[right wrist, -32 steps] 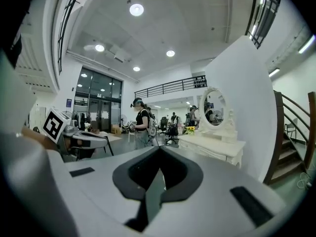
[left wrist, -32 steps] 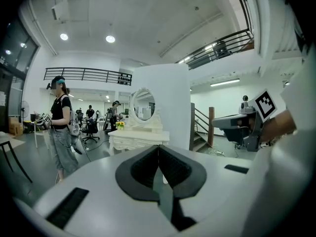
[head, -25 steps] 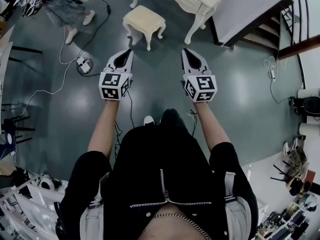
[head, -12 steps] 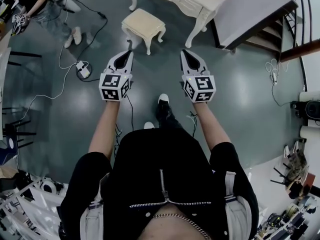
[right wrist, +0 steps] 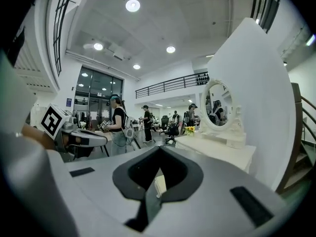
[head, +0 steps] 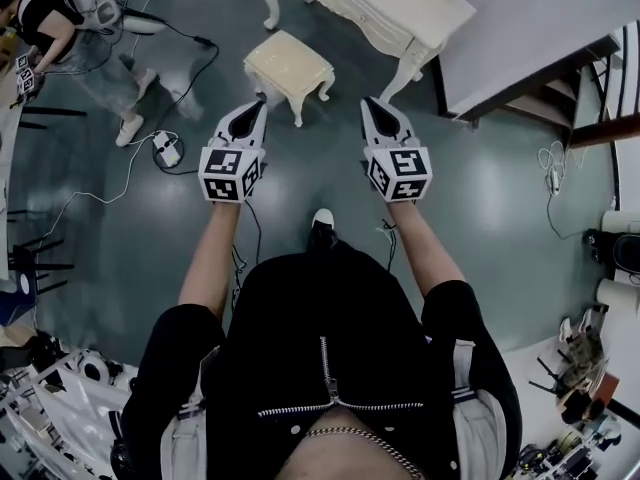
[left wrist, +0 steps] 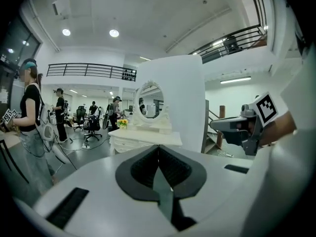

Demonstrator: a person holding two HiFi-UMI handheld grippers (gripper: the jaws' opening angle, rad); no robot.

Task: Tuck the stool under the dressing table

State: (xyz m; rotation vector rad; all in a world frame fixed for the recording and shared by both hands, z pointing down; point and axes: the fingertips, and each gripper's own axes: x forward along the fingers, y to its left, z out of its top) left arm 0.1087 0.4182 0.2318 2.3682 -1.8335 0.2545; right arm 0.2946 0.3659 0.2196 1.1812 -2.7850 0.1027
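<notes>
A cream cushioned stool [head: 289, 65] with white curved legs stands on the dark floor, out in front of the white dressing table [head: 370, 3]. In the head view my left gripper [head: 258, 103] is held level, its tip just short of the stool's near left side and apart from it. My right gripper [head: 369, 103] points at the floor right of the stool. Both are shut with nothing in them. The left gripper view shows the dressing table [left wrist: 143, 138] with its oval mirror [left wrist: 148, 102] ahead. In the right gripper view a sliver of the cream stool [right wrist: 159, 184] shows between the jaws.
A person [head: 60, 18] stands at the far left. Cables and a power strip [head: 167, 148] lie on the floor left of my left gripper. A white wall panel [head: 520, 18] and a staircase [head: 565, 78] stand right of the table. Dark chairs [head: 30, 258] line the left edge.
I have stepped forward, so the stool and dressing table are nearer to both gripper tips. Both grippers stayed shut and side by side. The person at the far left shifted further left.
</notes>
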